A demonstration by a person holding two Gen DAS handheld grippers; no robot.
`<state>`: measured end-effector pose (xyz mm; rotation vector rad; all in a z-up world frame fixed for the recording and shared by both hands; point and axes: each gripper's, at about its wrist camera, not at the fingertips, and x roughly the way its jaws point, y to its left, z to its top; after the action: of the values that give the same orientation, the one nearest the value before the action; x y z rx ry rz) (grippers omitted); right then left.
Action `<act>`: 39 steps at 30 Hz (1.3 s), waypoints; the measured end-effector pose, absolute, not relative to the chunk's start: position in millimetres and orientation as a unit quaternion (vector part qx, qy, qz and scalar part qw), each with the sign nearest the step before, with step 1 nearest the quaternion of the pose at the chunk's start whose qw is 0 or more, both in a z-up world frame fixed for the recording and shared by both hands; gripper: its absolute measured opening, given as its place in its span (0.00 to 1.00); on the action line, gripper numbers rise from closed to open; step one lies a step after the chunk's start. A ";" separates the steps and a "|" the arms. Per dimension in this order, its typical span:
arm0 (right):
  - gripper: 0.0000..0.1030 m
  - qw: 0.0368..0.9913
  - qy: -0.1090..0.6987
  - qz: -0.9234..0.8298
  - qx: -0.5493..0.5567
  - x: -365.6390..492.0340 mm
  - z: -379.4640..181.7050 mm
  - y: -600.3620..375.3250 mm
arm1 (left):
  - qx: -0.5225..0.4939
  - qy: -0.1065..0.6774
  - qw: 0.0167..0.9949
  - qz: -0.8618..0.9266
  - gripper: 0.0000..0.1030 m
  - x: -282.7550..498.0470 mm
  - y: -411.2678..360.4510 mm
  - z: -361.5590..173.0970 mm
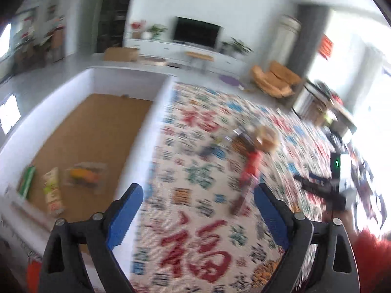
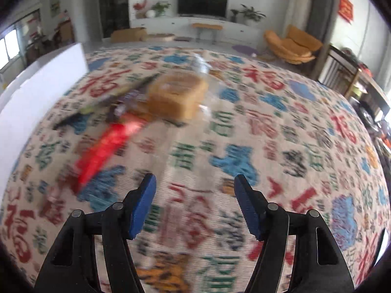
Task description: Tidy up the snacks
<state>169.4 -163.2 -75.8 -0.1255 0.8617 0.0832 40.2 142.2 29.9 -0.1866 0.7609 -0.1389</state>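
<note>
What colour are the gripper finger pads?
Blue pads on black arms, clearest in the right wrist view.

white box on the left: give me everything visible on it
The white box is an open-topped container with tall, smooth white walls and a brown, cardboard-like floor. It sits on the patterned cloth, left of the loose snacks. Three blurred items lie at its near end: a green pack against the left wall, a yellow-green packet beside it, and a clear bag with orange contents. The rest of the floor is bare. In the right wrist view only its outer wall shows.
</note>
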 end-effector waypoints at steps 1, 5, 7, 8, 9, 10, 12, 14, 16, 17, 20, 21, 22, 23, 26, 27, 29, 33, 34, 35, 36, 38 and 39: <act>0.67 0.907 0.417 0.021 -0.057 168.0 -79.4 -183.8 | -0.073 0.378 0.920 -0.077 0.92 45.0 127.9 25.2; 0.67 0.909 0.415 -0.023 -0.042 161.9 -89.2 -231.2 | -0.024 0.425 0.901 -0.081 0.92 67.6 82.6 -21.9; 0.69 0.906 0.419 -0.031 -0.043 160.1 -99.3 -240.4 | -0.020 0.440 0.894 -0.075 0.92 70.7 77.1 -41.2; 0.74 0.908 0.417 -0.028 -0.032 160.9 -98.4 -243.4 | -0.017 0.445 0.893 -0.068 0.92 75.3 76.7 -51.1; 0.79 0.909 0.415 -0.030 -0.023 160.2 -97.6 -247.5 | -0.012 0.449 0.891 -0.063 0.92 73.2 75.9 -60.0; 0.79 0.906 0.422 -0.037 -0.017 163.5 -98.5 -251.6 | -0.008 0.453 0.889 -0.060 0.92 73.1 76.6 -68.8; 0.81 0.904 0.427 -0.035 0.000 169.6 -98.6 -257.3 | 0.002 0.461 0.886 -0.055 0.92 77.4 76.9 -81.2; 0.81 0.903 0.427 -0.033 0.007 168.0 -104.5 -257.6 | 0.009 0.468 0.882 -0.056 0.92 79.8 75.3 -91.6; 0.81 0.904 0.427 -0.034 0.005 165.8 -103.4 -256.8 | 0.015 0.476 0.878 -0.055 0.92 81.8 75.4 -99.7; 0.81 0.904 0.427 -0.034 0.005 164.6 -103.7 -256.9 | 0.022 0.472 0.880 -0.052 0.94 83.3 73.1 -101.2; 0.81 0.904 0.427 -0.034 0.006 166.2 -104.1 -256.2 | 0.034 0.471 0.880 -0.054 0.96 93.1 66.3 -101.2; 0.81 0.904 0.427 -0.034 0.006 166.4 -104.1 -256.2 | 0.034 0.472 0.879 -0.054 0.97 97.4 64.5 -101.0; 0.81 0.904 0.427 -0.034 0.006 167.4 -104.2 -256.8 | 0.033 0.475 0.878 -0.053 0.98 103.1 63.5 -101.5; 0.81 0.904 0.427 -0.034 0.006 167.8 -104.7 -256.7 | 0.033 0.477 0.877 -0.053 0.98 109.4 62.1 -101.0; 0.81 0.904 0.427 -0.034 0.006 167.5 -104.7 -256.5 | 0.036 0.480 0.875 -0.055 0.98 126.6 59.0 -100.4; 0.81 0.904 0.427 -0.034 0.006 167.3 -104.7 -256.4 | 0.036 0.479 0.875 -0.055 0.98 131.3 58.7 -100.8; 0.81 0.904 0.427 -0.034 0.007 167.1 -104.6 -256.3 | 0.034 0.475 0.878 -0.053 1.00 141.3 59.7 -101.4; 0.81 0.904 0.427 -0.034 0.007 166.7 -104.6 -256.2 | 0.029 0.458 0.887 -0.052 1.00 147.2 62.1 -102.8; 0.81 0.904 0.427 -0.034 0.007 167.0 -104.4 -256.6 | 0.030 0.453 0.889 -0.053 1.00 145.7 62.2 -103.0; 0.81 0.904 0.427 -0.034 0.007 167.4 -104.2 -257.0 | 0.029 0.450 0.891 -0.053 1.00 145.0 62.3 -103.4; 0.81 0.904 0.427 -0.034 0.007 167.4 -104.2 -257.1 | 0.029 0.449 0.892 -0.053 1.00 144.3 62.4 -103.6; 0.81 0.904 0.427 -0.034 0.007 166.9 -104.5 -256.6 | 0.029 0.448 0.892 -0.053 1.00 144.4 62.3 -103.7; 0.81 0.904 0.427 -0.034 0.007 166.9 -104.5 -256.7 | 0.029 0.448 0.892 -0.053 1.00 144.4 62.0 -103.6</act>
<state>166.9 -256.7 -104.5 0.0139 0.8822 -0.0699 144.3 62.0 -103.6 0.0609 0.9302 -0.1096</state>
